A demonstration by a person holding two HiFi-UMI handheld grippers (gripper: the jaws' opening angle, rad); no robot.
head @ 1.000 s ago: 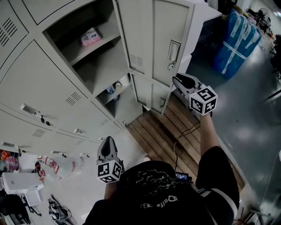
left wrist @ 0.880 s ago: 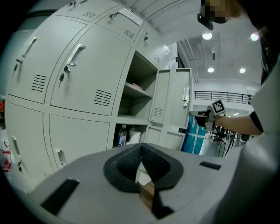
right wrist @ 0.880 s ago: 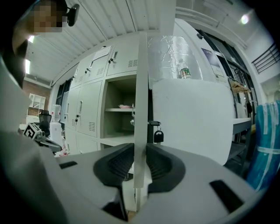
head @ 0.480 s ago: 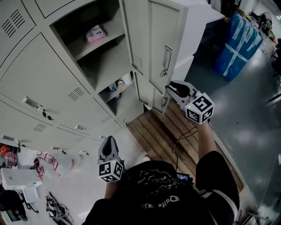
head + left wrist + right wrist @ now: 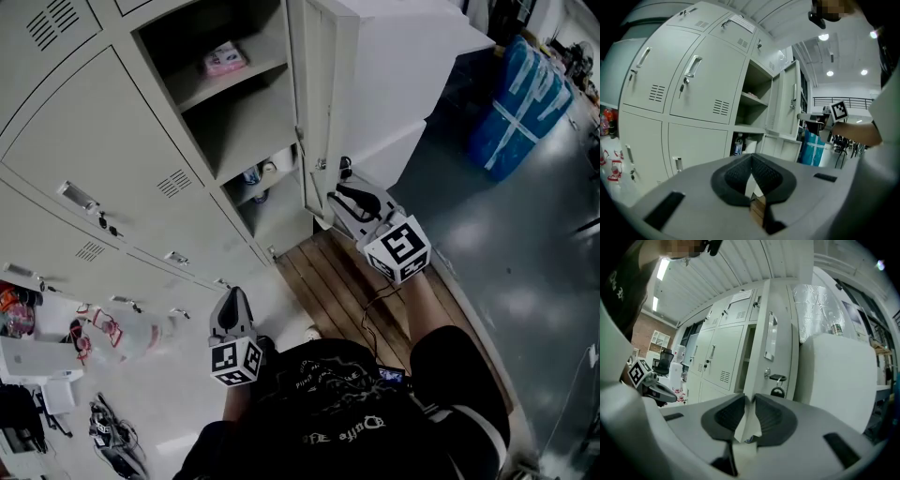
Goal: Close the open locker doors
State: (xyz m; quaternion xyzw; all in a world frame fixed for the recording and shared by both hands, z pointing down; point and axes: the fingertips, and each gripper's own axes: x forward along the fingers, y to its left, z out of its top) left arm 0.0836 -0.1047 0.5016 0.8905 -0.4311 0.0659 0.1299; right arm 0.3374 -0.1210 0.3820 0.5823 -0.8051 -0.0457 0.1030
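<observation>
At centre frame, the right hand-held gripper (image 5: 343,196) sits just beside the open upper locker door (image 5: 323,94).
Right forearm outstretched; jaws narrowly apart, just closing, nothing between them. Left hand-held gripper (image 5: 232,298) sits low, jaws pressed together. Bare floor (image 5: 487,244) lies right.

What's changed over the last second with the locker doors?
The upper door swung leftward toward closing, and the right gripper followed it, its jaws just closing further with nothing between them. The left gripper stayed low and shut; the pink packet is unmoved on its shelf.
</observation>
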